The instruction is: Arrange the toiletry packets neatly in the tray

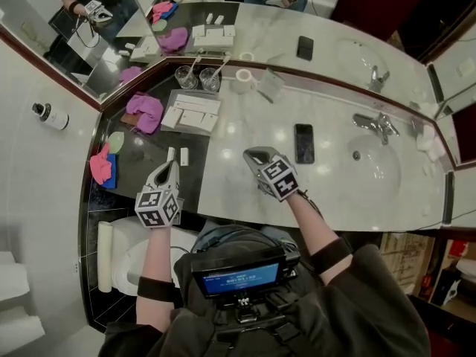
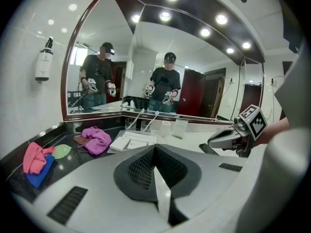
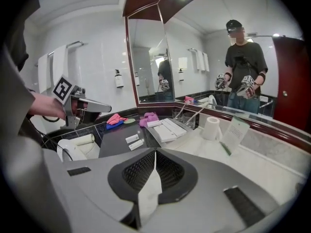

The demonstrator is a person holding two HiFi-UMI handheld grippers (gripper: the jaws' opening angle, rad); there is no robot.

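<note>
A grey tray (image 1: 192, 95) with several white toiletry packets (image 1: 190, 117) laid side by side sits at the back of the counter, also in the right gripper view (image 3: 167, 129). Two small white packets (image 1: 177, 155) lie loose on the dark counter section, seen as well from the right gripper (image 3: 133, 141). My left gripper (image 1: 172, 166) hovers just in front of those two, jaws shut with nothing between them (image 2: 154, 147). My right gripper (image 1: 253, 155) hangs over the marble to their right, jaws together and nothing held (image 3: 155, 152).
Two glasses with toothbrushes (image 1: 197, 79), a toilet roll (image 1: 243, 76) and a card (image 1: 271, 85) stand behind the tray. A purple cloth (image 1: 145, 110), pink cloth (image 1: 100, 166) and green disc (image 1: 116, 141) lie left. A phone (image 1: 303, 143), sink (image 1: 372, 171) and faucet (image 1: 379, 123) are right. The toilet (image 1: 134, 251) is below.
</note>
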